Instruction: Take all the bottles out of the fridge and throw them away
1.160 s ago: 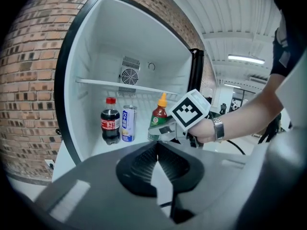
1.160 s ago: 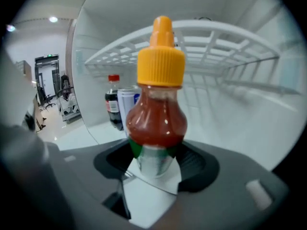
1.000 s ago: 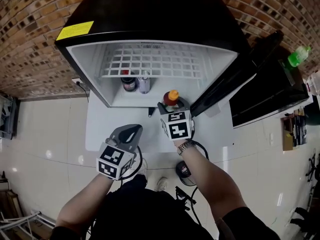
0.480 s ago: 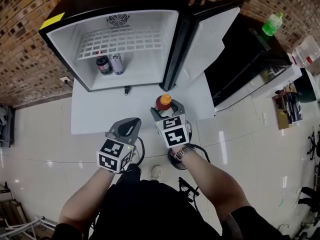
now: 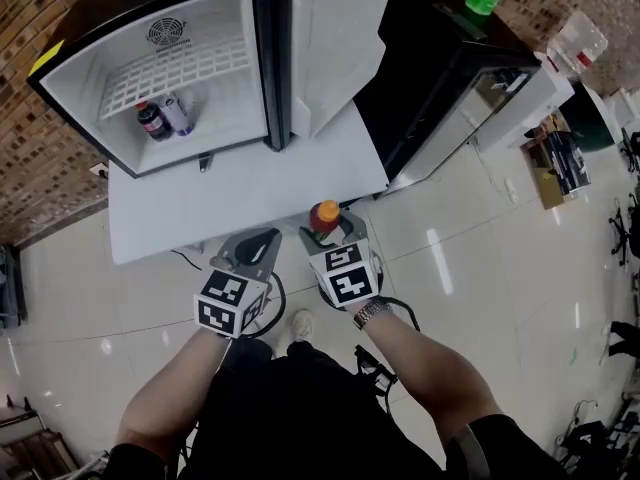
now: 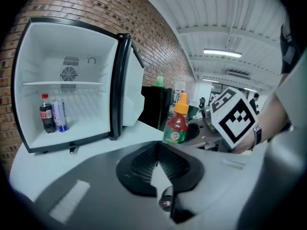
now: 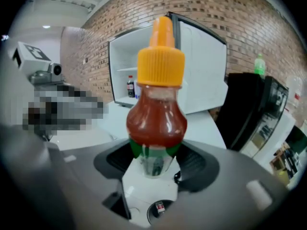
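Nearest us, our right gripper (image 5: pixel 327 226) is clamped on the lower body of the sauce bottle (image 7: pixel 156 123), which stands upright with its orange cap on top. Just to its left, our left gripper (image 5: pixel 265 243) has its jaws together on nothing. Farther off, up and to the left, a cola bottle (image 5: pixel 150 121) stands upright beside a can (image 5: pixel 178 116) in the open fridge (image 5: pixel 225 78). We judge it nearer our empty left gripper. We see no bin.

Bright even light, fisheye-warped edges
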